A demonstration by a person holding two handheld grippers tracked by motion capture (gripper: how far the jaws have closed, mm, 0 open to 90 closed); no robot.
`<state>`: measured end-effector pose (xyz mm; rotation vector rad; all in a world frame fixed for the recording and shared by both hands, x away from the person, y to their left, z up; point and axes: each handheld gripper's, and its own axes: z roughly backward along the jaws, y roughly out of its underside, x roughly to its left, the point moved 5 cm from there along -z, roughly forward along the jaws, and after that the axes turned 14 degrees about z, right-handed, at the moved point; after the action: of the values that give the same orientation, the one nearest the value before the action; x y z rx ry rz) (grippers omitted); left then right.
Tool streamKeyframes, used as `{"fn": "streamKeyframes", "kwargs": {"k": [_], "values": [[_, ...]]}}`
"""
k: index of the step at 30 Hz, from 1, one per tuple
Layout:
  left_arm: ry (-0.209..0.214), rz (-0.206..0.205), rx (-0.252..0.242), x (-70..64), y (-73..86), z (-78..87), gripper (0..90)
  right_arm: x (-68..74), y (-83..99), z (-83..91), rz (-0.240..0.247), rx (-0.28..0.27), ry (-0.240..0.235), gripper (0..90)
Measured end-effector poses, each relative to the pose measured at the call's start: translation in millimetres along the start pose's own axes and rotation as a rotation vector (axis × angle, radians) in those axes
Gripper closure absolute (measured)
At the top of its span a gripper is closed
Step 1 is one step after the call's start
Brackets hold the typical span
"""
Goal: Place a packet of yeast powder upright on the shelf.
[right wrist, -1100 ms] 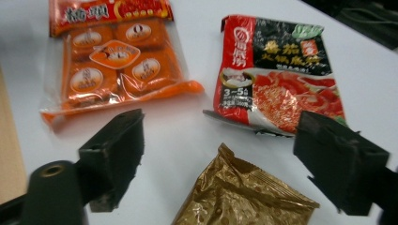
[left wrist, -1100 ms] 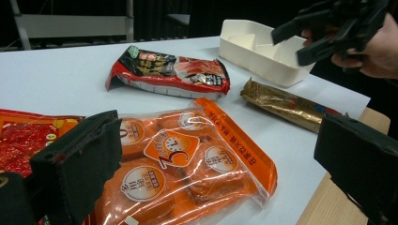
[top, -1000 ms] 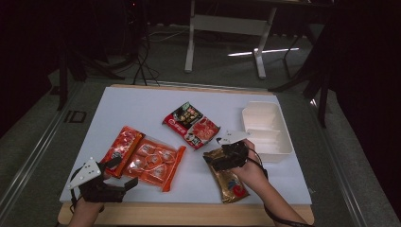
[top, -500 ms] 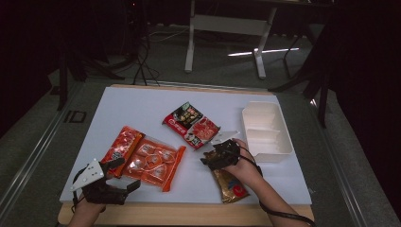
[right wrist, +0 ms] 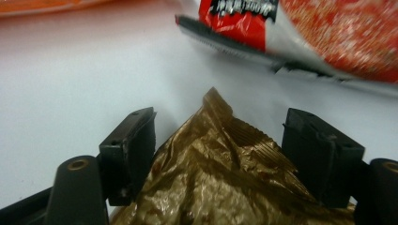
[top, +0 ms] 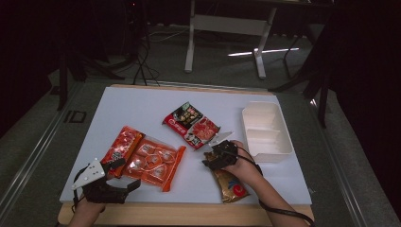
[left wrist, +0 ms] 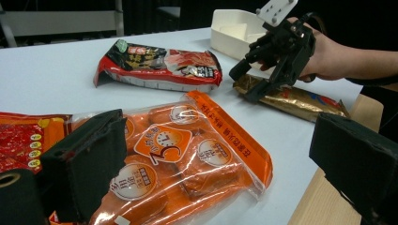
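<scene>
Foil crinkles softly: our right claw (right wrist: 218, 159) straddles the light, slippery gold packet (right wrist: 225, 183) wide, beside the white tray (top: 265, 132); we pinch its crimped end.

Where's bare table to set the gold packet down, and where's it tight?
Free: the far strip behind the red-black noodle pack, and the left far corner beyond the orange packs. Crowded: between the noodle pack, white tray and gold packet, which the open right gripper straddles.
</scene>
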<state>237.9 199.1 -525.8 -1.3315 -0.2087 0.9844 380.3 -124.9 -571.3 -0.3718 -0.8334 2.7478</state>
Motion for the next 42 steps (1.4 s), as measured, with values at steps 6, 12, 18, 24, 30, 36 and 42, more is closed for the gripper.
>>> {"fn": "streamKeyframes", "kwargs": {"k": [6, 12, 18, 24, 30, 36, 42], "values": [[0.000, 0.000, 0.001, 0.0, 0.1, 0.0, 4.3, 0.6, 2.8, -3.9, 0.008, 0.021, -0.018, 32.7], [0.001, 0.004, 0.003, 0.5, 0.2, -0.3, 4.4, 2.5, 0.4, -2.7, 0.014, 0.041, -0.033, 42.4], [0.002, 0.010, 0.003, 1.1, 0.3, 0.0, 4.3, 5.4, -2.1, 0.3, 0.015, 0.067, -0.046, 60.8], [-0.001, 0.012, 0.004, 1.2, 0.5, 0.0, 4.3, 3.6, -1.1, 4.4, 0.013, 0.081, -0.053, 77.9], [-0.003, 0.013, 0.007, 2.2, 0.4, -0.2, 4.4, -0.2, -2.6, 14.9, 0.011, 0.060, -0.045, 83.0], [-0.004, 0.014, 0.007, 2.2, 0.5, -0.4, 4.3, -3.0, -3.9, 26.9, -0.017, 0.024, -0.036, 85.2], [-0.007, 0.017, 0.010, 2.0, 0.9, -1.4, 4.3, -5.6, -9.2, 48.2, -0.038, -0.030, -0.009, 86.1]]}}
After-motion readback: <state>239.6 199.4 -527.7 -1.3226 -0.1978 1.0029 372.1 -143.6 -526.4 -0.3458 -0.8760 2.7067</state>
